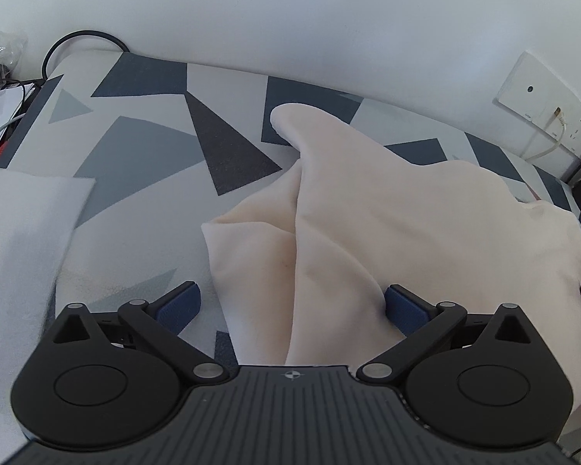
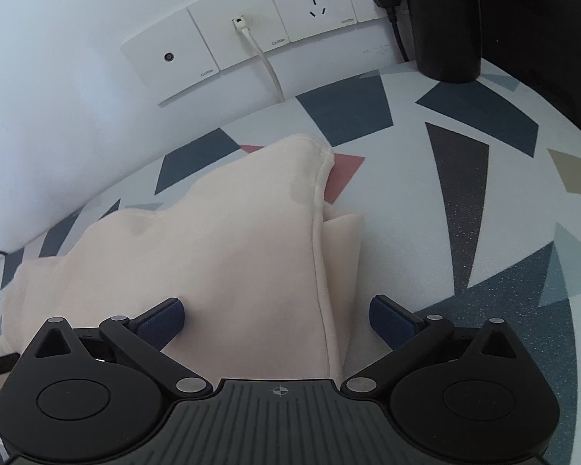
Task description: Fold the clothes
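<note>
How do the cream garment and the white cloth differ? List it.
Colour: the garment is cream; the cloth is white.
Pose: the garment is rumpled, with folds; the cloth lies flat.
Place: the garment runs between the open left tongs; the cloth sits off to their left.
Both rest on the patterned table.

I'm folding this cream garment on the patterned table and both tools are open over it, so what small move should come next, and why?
Probably close both tools on the cloth. The left tool and the right tool each stand wide open with a raised fold of the cream garment between the pads, which do not press it. The garment still lies bunched on the patterned table, so a grip seems needed before any fold.
</note>
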Tool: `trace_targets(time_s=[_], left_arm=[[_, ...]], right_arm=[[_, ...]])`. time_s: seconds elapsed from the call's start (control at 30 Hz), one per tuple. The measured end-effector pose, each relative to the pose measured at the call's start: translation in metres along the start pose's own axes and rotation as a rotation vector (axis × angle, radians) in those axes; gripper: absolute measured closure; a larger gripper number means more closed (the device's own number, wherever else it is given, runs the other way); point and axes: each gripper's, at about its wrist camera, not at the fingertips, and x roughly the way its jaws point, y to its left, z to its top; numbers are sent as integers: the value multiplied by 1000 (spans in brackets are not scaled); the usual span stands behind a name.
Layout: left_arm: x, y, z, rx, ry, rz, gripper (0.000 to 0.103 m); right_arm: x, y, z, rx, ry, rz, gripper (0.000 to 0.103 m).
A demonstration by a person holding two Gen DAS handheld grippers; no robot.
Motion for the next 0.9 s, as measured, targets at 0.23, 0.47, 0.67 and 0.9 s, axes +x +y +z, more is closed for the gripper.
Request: trace_targets(time_s=[0.23, 0.47, 0.67, 0.9], left_arm=[[-5, 7, 1, -22, 22, -133, 0], [3, -13, 6, 61, 41, -50, 0], [6, -19, 7, 100, 55, -16, 0], [10, -22, 7, 88, 33, -4, 0]], right_arm=[[3, 8, -4, -97, -9, -22, 1], [5, 13, -4, -112, -18, -39, 1], [4, 11, -5, -118, -28, -25, 1], [7, 15, -5, -130, -27, -41, 1]])
